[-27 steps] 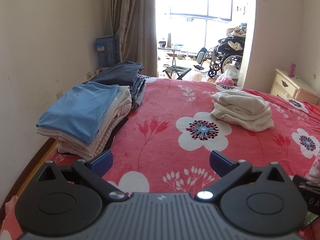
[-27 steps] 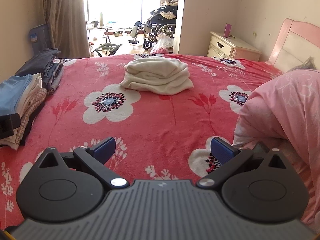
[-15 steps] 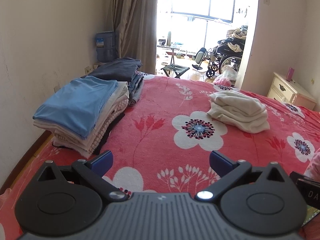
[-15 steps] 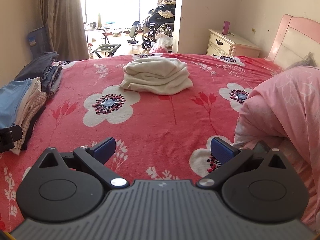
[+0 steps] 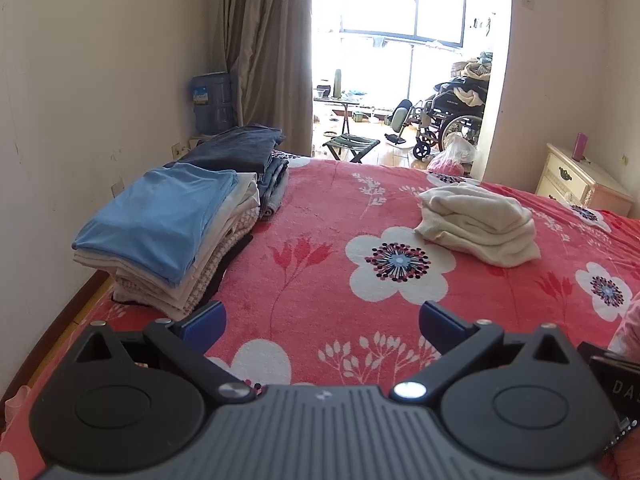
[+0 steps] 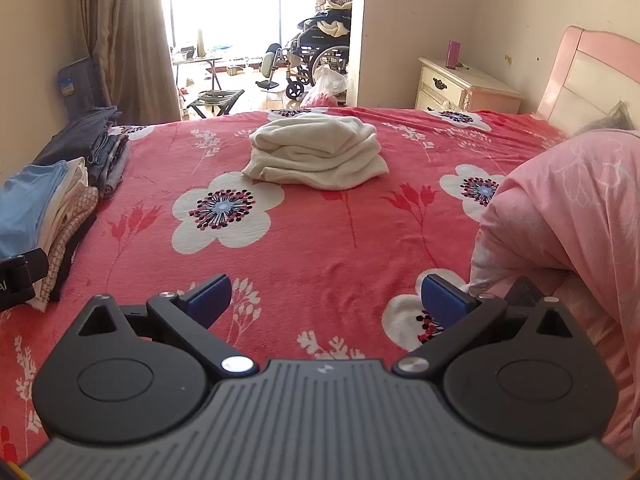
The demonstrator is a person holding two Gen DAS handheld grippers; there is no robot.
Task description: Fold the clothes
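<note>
Left gripper (image 5: 320,322): jaws spread, grasping nothing
Right gripper (image 6: 326,298): jaws spread, grasping nothing
Cream folded garment (image 6: 318,152): centre-top of frame, on red floral bed (image 6: 320,240)
Folded stack (image 5: 168,232): left of frame

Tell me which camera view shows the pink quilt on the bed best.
The right wrist view: the pink quilt fills its right side, bunched beside the open right gripper. The left wrist view catches only a pink sliver at its right edge.

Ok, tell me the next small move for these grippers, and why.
Probably swing the right gripper toward the pink garment heaped at its right. Both grippers are open and empty, and the cream garment and the left stack already look folded.
</note>
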